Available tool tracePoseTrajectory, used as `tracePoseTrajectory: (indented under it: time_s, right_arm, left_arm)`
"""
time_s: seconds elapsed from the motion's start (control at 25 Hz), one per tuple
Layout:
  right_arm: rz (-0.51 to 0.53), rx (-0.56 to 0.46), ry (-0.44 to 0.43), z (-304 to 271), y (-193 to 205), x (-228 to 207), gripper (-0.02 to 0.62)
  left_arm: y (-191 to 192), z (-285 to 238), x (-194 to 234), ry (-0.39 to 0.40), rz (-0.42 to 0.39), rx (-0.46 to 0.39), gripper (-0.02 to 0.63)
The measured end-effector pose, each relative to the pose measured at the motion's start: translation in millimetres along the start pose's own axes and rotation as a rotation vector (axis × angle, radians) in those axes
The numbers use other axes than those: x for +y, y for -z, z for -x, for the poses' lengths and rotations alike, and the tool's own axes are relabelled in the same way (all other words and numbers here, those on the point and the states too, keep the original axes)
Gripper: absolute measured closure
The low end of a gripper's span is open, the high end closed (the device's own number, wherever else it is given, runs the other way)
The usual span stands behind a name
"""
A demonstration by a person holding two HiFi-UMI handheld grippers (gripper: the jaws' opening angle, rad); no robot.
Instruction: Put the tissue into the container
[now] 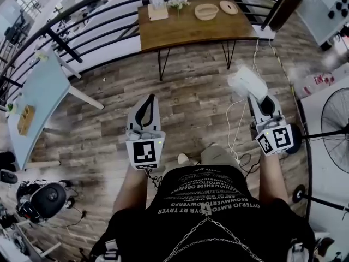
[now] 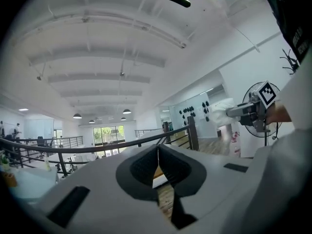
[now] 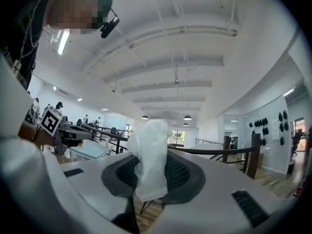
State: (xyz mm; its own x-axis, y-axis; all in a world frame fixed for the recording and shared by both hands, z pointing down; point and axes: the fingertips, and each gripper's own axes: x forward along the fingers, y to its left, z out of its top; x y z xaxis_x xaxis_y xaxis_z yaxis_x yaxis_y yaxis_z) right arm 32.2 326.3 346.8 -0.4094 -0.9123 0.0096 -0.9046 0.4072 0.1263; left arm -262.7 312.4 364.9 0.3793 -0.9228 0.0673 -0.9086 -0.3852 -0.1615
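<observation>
A crumpled white tissue stands up between the jaws of my right gripper, which is shut on it. In the head view the tissue sticks out ahead of the right gripper, held over the wooden floor. My left gripper is shut with nothing in it, its pads touching in the left gripper view. The right gripper with the tissue shows at the right of that view. A round woven bowl sits on the wooden table far ahead.
On the table also lie a flat round lid, a small box and white flowers. A black railing runs behind the table. A fan stands at the right, cables on the floor, a light table at the left.
</observation>
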Motion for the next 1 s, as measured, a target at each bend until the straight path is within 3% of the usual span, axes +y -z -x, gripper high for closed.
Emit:
tracePoseTrajectory:
  time_s: [0.2,0.56,0.8,1.0]
  right_arm:
    - [-0.002,0.000,0.032,-18,-2,-10,0.485]
    - [0.001,-0.002,0.007,-54,11,-31,0.485]
    - [-0.029,0.027,0.017,-90,35,-72,0.485]
    - [-0.035,0.050,-0.001,-123,50,-103,0.485]
  left_arm:
    - [4,-14,8,0.010,0.015,-0.001,0.577]
    - [6,-55,43,-0.093,-0.041,-0.024,0.577]
    - [13,-103,46,-0.090,0.000,-0.004,0.577]
    - [12,-152,33,-0.062,-0.015,-0.001,0.577]
